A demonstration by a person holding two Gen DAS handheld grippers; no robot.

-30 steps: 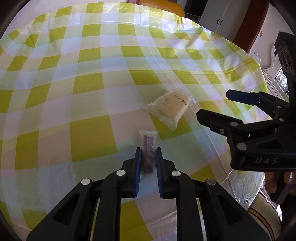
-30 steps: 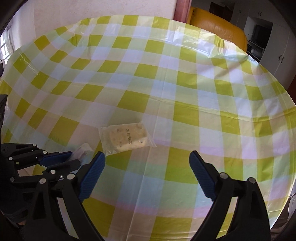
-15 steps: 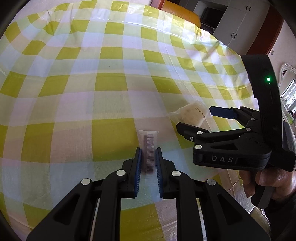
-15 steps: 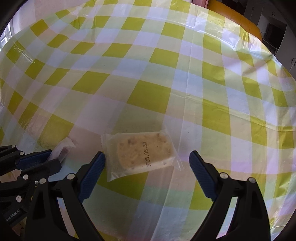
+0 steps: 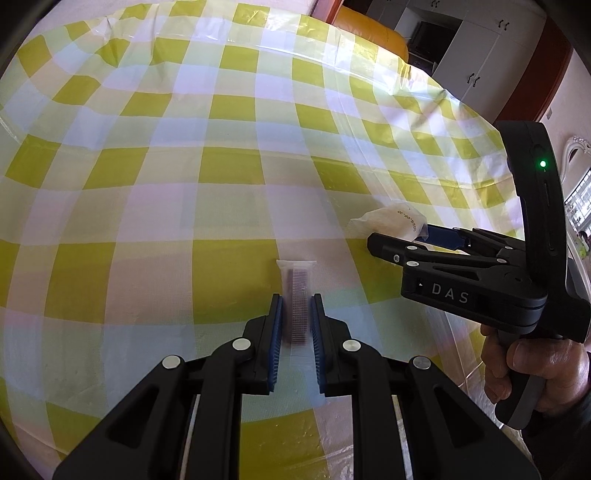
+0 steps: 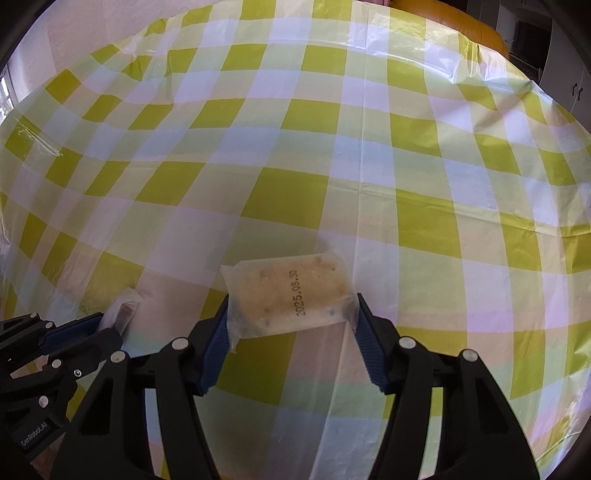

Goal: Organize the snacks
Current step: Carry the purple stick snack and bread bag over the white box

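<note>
My left gripper (image 5: 295, 314) is shut on a narrow clear packet with a dark reddish snack bar (image 5: 298, 295), held over the checked tablecloth. My right gripper (image 6: 291, 317) is closed onto a pale yellow cake in a clear wrapper stamped 2025.08.30 (image 6: 291, 295); both blue pads touch the wrapper's sides. In the left wrist view the right gripper (image 5: 424, 236) stands to the right with the cake packet (image 5: 395, 221) at its fingertips. In the right wrist view the left gripper (image 6: 85, 328) and the bar packet's end (image 6: 123, 310) show at lower left.
A yellow, green and white checked plastic tablecloth (image 5: 147, 166) covers the round table. An orange chair back (image 5: 369, 26) stands behind the far edge. White cabinets (image 5: 472, 55) stand at the back right. The table's edge drops off at right near my hand (image 5: 535, 369).
My right gripper moved forward over the cake packet and closed from wide open onto its sides. My left gripper kept its hold on the bar packet and shifted a little.
</note>
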